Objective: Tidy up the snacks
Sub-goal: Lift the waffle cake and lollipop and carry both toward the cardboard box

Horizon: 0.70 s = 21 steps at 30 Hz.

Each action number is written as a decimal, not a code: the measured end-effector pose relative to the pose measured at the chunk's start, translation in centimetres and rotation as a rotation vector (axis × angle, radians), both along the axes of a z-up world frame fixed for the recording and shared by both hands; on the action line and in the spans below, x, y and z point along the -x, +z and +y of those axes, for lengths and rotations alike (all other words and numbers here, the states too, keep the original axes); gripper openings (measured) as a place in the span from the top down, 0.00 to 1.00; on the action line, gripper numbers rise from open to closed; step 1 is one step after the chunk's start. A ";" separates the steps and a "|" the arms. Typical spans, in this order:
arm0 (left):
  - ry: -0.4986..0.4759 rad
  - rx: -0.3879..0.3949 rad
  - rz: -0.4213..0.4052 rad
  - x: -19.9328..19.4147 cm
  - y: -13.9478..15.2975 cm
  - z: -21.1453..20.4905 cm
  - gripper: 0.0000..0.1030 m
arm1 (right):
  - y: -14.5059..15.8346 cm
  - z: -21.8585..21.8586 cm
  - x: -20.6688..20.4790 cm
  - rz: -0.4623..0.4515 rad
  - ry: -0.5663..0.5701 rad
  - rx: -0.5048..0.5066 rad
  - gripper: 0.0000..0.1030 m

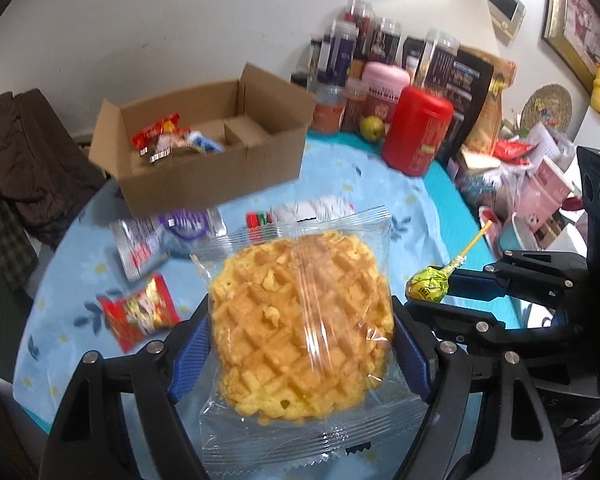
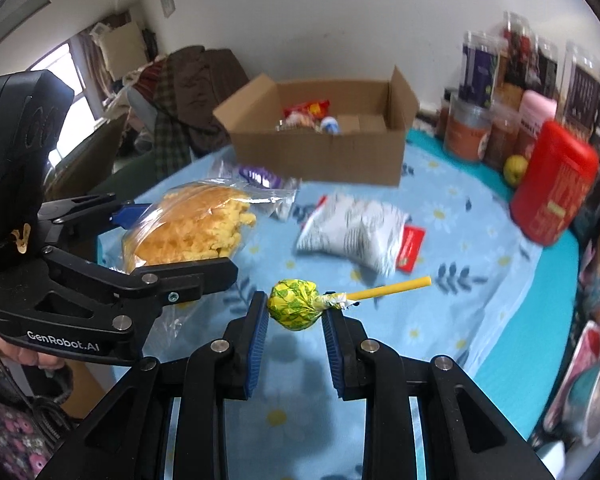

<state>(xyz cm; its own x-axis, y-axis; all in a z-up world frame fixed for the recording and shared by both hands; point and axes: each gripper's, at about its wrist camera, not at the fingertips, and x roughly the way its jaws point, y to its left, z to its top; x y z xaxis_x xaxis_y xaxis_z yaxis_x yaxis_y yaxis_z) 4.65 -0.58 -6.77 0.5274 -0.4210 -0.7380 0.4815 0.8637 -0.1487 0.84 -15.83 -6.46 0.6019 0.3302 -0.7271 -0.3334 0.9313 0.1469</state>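
Low in the left wrist view, the left gripper (image 1: 302, 344) has its jaws clamped on a clear-wrapped waffle cake (image 1: 300, 332), lifted off the bench (image 1: 384, 184). At the bottom centre of the right wrist view, the right gripper (image 2: 295, 312) has its jaws pinched on a yellow-green lollipop (image 2: 294, 304), stick pointing right. Beyond, loose packets lie on the blue flowered cloth: a red candy (image 1: 140, 312) at left, a white pouch (image 2: 352, 232) mid-frame. Farther back, upper centre, an open cardboard box (image 1: 204, 168) holds several snacks.
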 end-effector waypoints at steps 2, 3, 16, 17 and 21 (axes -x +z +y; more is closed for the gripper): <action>0.002 0.017 -0.022 -0.5 0.9 0.1 0.22 | 0.8 0.0 -0.4 -0.021 0.002 0.000 0.74; 0.005 0.028 -0.032 -0.7 1.4 0.2 0.22 | 1.2 0.0 -0.7 -0.032 0.002 -0.003 0.74; 0.027 0.097 -0.137 -5.4 5.9 0.2 0.22 | 5.8 -0.6 -5.8 -0.143 0.005 0.009 0.74; 0.029 0.099 -0.142 -5.7 6.1 0.2 0.22 | 6.2 -0.5 -6.4 -0.152 0.006 0.012 0.74; 0.035 0.111 -0.165 -7.5 7.0 0.4 0.22 | 6.9 -0.4 -8.5 -0.171 0.006 0.005 0.74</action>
